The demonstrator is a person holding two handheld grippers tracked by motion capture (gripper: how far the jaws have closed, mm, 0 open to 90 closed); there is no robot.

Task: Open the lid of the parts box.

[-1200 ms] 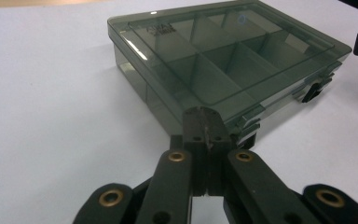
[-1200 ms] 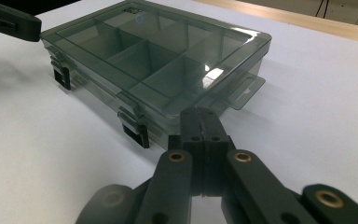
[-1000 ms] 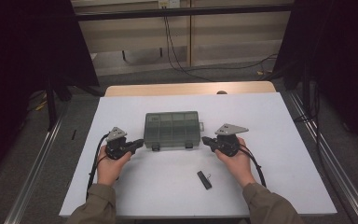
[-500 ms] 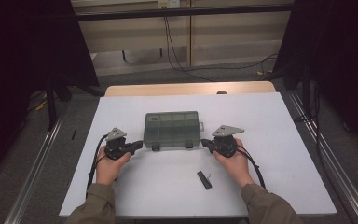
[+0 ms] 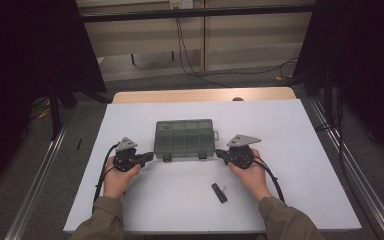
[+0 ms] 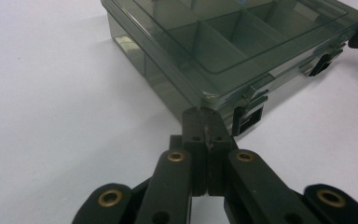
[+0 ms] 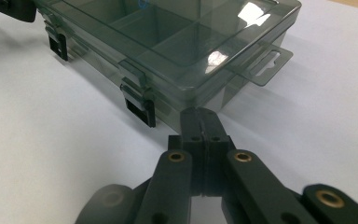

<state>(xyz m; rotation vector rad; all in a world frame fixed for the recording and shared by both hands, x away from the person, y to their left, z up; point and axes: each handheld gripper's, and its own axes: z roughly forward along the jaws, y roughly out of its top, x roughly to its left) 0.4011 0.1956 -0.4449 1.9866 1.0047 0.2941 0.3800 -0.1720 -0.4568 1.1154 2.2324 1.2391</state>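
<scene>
A white table [image 5: 280,125] holds one smoky clear plastic box [image 5: 184,138] near its middle, lid down, with wide bare surface at 12, 3 and 9 o'clock of it and a broad strip toward the near edge. Beyond the far edge a band of wooden tabletop [image 5: 200,95] shows.

Two claws flank the box. The left gripper [image 5: 147,156] sits at the box's 8 o'clock, tips just beside its front left corner; the right gripper [image 5: 220,153] sits at 4 o'clock, tips just beside the front right corner. Each has its jaws pressed together, pinching nothing. Whether the tips touch the box wall cannot be told.

One small black stick [image 5: 219,192] lies alone at 5 o'clock of the box, well apart from it, near the right hand [image 5: 252,172].

The box has two black latches [image 5: 166,157] along its front. The left gripper view shows the dividers inside the box [image 6: 233,42] and the nearer latch [image 6: 247,116] close to the tips. The right gripper view adds a hanging tab [image 7: 265,65] at the box's end, beyond the box [image 7: 177,37].
</scene>
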